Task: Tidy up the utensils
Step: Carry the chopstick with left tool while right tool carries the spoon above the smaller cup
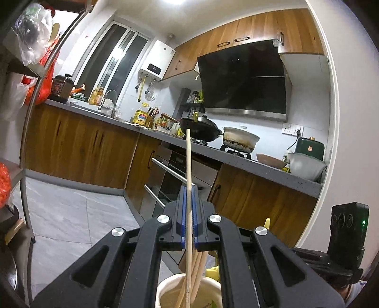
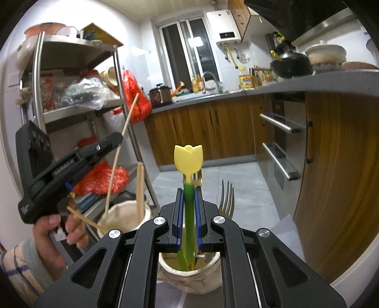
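Bright, lit from a ceiling lamp (image 1: pixel 175 2) overhead; sharp throughout; strong fisheye bending and dark corners at edges.

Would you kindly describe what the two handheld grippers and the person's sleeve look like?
Both grippers, left gripper and right gripper, are matte black with perforated linkage arms, silver round pivot bolts and blue ribbed pads. From the right wrist view, the left one has a pistol-style handle with white lettering. The sleeve is cream with blue stripes and a grey cuff.

Pale wood chopstick (image 1: pixel 188 165), cream holder (image 1: pixel 165 287); yellow-and-green tulip utensil (image 2: pixel 188 163), silver fork (image 2: pixel 226 197), marbled cream cup (image 2: pixel 189 277).
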The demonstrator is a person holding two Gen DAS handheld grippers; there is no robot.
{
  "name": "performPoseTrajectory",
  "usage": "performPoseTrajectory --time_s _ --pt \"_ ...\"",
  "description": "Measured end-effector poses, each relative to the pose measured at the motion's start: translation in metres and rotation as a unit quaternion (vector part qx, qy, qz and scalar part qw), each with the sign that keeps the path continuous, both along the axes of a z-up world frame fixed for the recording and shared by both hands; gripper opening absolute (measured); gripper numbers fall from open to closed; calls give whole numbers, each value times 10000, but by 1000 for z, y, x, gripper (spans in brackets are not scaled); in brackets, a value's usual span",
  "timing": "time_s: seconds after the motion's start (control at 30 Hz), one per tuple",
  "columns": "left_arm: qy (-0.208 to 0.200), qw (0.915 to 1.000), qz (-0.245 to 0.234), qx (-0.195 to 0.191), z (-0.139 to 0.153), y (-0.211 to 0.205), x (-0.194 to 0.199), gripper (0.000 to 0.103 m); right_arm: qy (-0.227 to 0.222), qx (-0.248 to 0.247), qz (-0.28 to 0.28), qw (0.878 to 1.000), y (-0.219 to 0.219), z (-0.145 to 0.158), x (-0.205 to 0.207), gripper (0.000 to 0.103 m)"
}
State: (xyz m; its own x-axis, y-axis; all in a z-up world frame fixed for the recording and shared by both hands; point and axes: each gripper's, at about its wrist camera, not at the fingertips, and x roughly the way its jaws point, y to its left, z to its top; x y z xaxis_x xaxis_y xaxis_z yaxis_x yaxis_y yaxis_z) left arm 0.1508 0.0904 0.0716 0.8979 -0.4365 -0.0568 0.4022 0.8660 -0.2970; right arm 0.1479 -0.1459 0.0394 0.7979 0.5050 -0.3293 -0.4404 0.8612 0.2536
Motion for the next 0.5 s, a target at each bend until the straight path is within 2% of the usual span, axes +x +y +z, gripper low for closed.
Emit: performPoseTrajectory --time_s 0.23,0.5 --pt "173 9996 -178 146 -12 6 -2 4 247 -99 98 9996 3 -17 3 10" --pt "405 9969 -450 510 -23 17 -25 4 442 -246 235 9984 9 -28 2 10"
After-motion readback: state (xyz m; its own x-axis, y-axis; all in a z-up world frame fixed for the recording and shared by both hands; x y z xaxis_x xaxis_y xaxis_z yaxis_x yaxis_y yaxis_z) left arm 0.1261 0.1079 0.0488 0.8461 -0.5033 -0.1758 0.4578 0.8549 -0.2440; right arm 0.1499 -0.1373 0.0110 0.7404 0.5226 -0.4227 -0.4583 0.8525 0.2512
